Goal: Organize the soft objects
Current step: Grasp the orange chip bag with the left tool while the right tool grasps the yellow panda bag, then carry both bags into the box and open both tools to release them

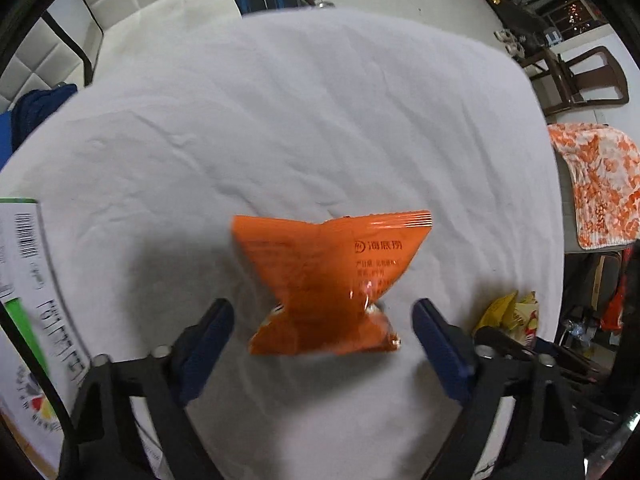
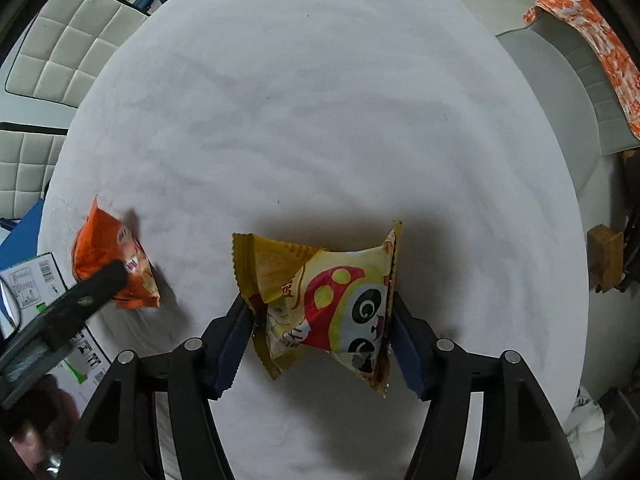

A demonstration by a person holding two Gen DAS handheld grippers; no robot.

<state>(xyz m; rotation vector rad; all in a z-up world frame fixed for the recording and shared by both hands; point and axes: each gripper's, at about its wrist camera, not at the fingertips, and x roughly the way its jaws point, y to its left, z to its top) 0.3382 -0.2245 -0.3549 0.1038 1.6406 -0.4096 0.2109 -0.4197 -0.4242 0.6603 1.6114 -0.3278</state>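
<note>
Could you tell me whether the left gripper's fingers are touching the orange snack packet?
Apart. The left wrist view shows white cloth between each of the left gripper's fingers and the orange snack packet.

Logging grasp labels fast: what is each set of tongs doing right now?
Left tongs: open, fingers either side of the orange snack bag, not touching it.
Right tongs: shut on the yellow panda snack bag.

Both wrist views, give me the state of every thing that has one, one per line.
Left tongs: open, fingers either side of the orange packet, not touching it.
Right tongs: shut on the yellow panda packet.
Orange packet: sealed, crumpled, lying on the white tablecloth.
Yellow panda packet: sealed, creased, squeezed between the fingers.
Carton: at the table's left edge.
</note>
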